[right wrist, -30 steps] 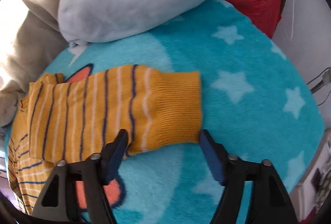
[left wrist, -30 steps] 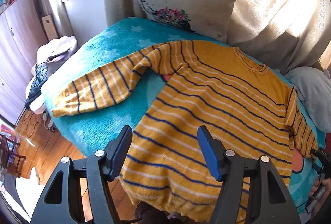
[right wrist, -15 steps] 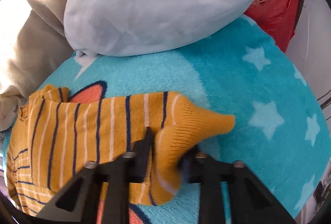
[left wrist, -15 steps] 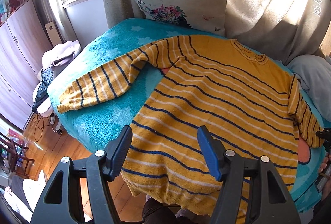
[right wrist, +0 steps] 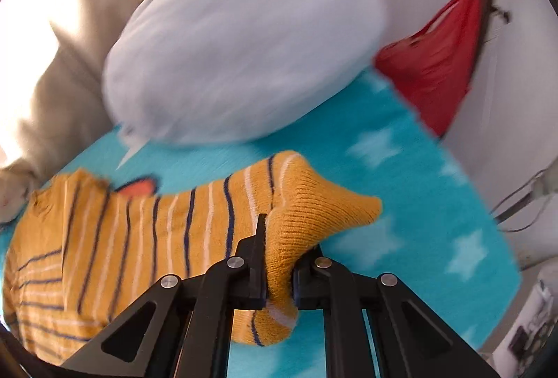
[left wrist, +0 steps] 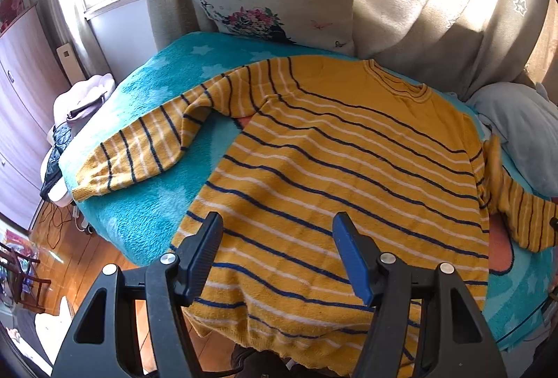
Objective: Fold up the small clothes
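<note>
Now the right gripper [right wrist: 277, 259] has just closed, its fingers pinching the sweater's [left wrist: 348, 168] cuff [right wrist: 314, 214] above the blanket [right wrist: 401, 203]. The left gripper [left wrist: 279, 256] hangs over the hem, fingers spread and empty.

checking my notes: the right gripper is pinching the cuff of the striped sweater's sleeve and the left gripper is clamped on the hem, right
Not quite. The left gripper is open, hovering above the hem with nothing between its fingers, as the left wrist view shows. The rest holds: the right gripper is shut on the cuff of the striped sweater.
</note>
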{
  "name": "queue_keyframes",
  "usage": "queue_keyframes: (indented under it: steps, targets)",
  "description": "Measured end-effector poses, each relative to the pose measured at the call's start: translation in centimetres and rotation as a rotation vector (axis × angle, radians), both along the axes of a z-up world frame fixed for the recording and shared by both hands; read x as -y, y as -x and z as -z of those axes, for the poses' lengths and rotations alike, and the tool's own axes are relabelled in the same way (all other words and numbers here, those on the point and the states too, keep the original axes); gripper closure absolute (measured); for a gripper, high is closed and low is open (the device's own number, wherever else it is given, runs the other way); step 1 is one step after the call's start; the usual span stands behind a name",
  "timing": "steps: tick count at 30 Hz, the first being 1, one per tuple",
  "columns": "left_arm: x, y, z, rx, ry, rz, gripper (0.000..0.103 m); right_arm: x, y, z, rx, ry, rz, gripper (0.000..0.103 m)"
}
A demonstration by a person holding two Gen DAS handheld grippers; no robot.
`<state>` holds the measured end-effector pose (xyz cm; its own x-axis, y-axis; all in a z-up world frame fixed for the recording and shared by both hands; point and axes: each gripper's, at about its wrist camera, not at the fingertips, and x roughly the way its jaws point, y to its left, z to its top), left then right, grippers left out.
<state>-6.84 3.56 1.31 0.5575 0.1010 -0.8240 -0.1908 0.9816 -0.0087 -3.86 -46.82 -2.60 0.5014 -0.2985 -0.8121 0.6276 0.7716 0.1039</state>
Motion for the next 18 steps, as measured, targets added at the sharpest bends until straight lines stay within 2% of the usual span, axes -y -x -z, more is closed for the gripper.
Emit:
queue_keyframes:
  steps: [6,9,12,15,18]
  targets:
    - [0.0,0.0,1.0,-0.024,0.01,-0.01,0.038,6.6,1.4,-2.2,-0.021,0.121,0.15,0.094]
    - [0.0,0.0,1.8,-0.046,0.023,-0.018,0.038,8.4,1.8,-3.4,-0.012,0.144,0.177,0.094]
    - [0.1,-0.1,2.0,-0.049,0.031,-0.018,0.038,8.0,1.4,-4.5,-0.001,0.174,0.147,0.094]
    - [0.3,0.0,1.8,-0.042,0.03,-0.015,0.038,5.7,0.9,-5.5,0.028,0.188,0.061,0.094]
    - [0.3,0.3,1.7,-0.033,0.026,-0.017,0.038,2.4,-0.1,-5.9,0.066,0.158,-0.046,0.094]
